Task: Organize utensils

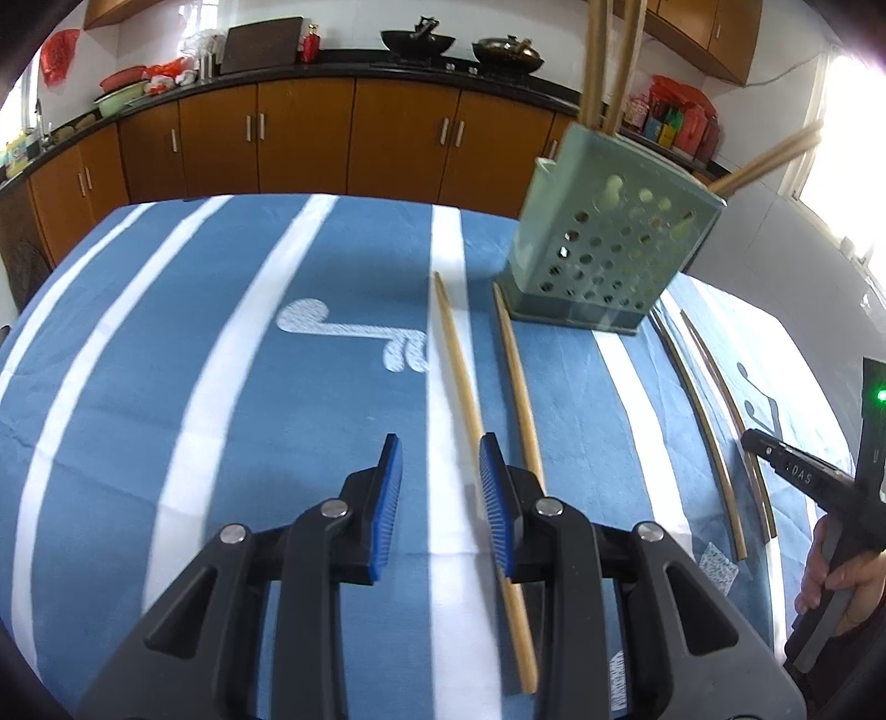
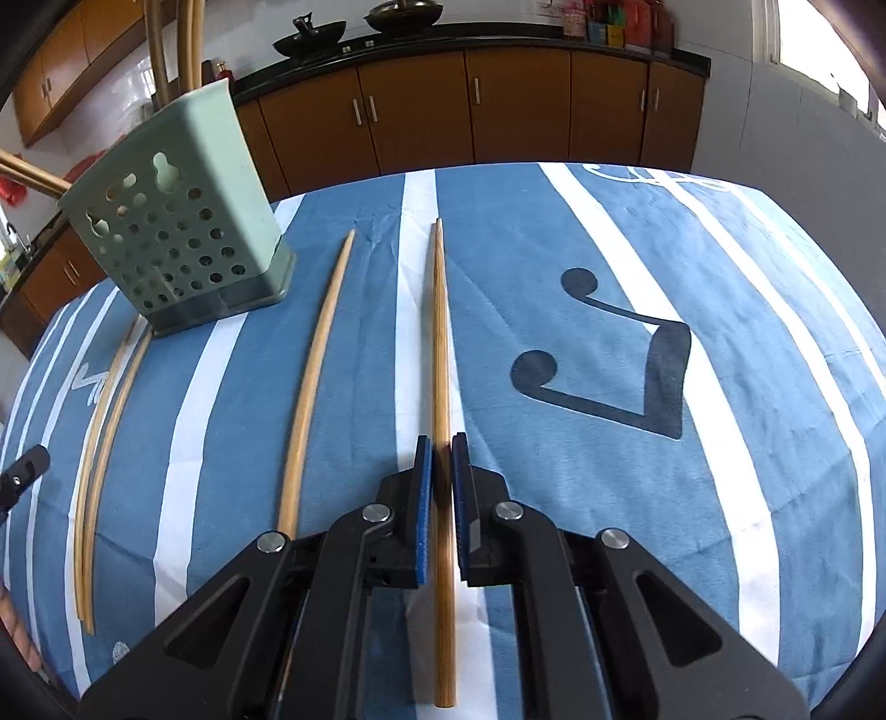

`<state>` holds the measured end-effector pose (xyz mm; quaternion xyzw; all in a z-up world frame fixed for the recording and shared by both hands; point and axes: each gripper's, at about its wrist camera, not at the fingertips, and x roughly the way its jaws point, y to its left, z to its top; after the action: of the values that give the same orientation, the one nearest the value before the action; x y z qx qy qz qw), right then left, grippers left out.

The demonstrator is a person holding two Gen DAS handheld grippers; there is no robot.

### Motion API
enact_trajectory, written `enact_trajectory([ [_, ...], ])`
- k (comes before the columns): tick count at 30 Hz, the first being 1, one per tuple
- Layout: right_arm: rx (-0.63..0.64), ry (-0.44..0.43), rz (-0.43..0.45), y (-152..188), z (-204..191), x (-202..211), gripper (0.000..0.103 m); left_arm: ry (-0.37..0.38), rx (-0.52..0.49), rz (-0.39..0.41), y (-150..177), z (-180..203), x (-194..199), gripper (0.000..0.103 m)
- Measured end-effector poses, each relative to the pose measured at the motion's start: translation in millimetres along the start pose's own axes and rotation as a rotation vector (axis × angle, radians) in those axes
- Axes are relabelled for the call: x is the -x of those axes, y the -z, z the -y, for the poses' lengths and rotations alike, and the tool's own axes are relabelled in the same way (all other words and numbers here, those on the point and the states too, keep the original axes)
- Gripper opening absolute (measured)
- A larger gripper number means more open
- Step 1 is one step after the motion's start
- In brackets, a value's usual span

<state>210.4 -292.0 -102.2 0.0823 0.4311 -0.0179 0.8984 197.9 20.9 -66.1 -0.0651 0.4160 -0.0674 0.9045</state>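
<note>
So the right gripper (image 2: 441, 443) is working on a long tan wooden chopstick (image 2: 440, 354) lying on the blue-and-white striped tablecloth (image 2: 747, 310); its blue pads are sitting narrowly apart on either side of the stick, just about touching it, but I honestly can't tell if they're actually clamping it yet. The left gripper (image 1: 440, 443) is hovering with its jaws spread wide and holding nothing, with another tan wooden chopstick (image 1: 459, 365) running up between its fingers and a second one (image 1: 518, 376) just to the right of that. I'm guessing the step in hand is the pickup, and next it's needing a firm squeeze, a lift, then tipping the stick upright to drop it into the pale green perforated plastic utensil holder (image 2: 177, 243), which is standing at the far left of the right wrist view and already holding a few sticks. Two more chopsticks (image 2: 99, 443) are lying at the left, near the holder. Behind the table, brown wooden cabinets (image 2: 520, 105) are running under a dark counter with black woks (image 1: 418, 40) on it.
</note>
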Motion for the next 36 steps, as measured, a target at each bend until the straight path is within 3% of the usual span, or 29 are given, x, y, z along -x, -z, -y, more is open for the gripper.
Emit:
enact_trajectory([
  [7,0.021,0.007,0.007,0.3,-2.5,-0.1,0.008,0.001,-0.031,-0.048,4.1,19.1,-19.3,0.024],
  [12,0.026,0.004,0.01,2.4,-3.4,1.9,0.008,-0.033,-0.056,-0.069,8.5,26.7,-30.3,0.01],
  [18,0.026,-0.001,0.012,1.6,-3.4,1.3,0.008,-0.081,-0.055,-0.051,4.5,17.5,-33.1,0.008],
  [25,0.037,-0.027,0.02,-1.9,-10.5,-2.0,0.008,-0.158,0.014,-0.041,-13.8,-24.9,-38.5,0.008],
  [36,0.079,0.01,0.056,-1.1,-16.4,-4.5,0.008,-0.136,-0.01,-0.013,-16.3,-34.0,-41.4,0.01],
])
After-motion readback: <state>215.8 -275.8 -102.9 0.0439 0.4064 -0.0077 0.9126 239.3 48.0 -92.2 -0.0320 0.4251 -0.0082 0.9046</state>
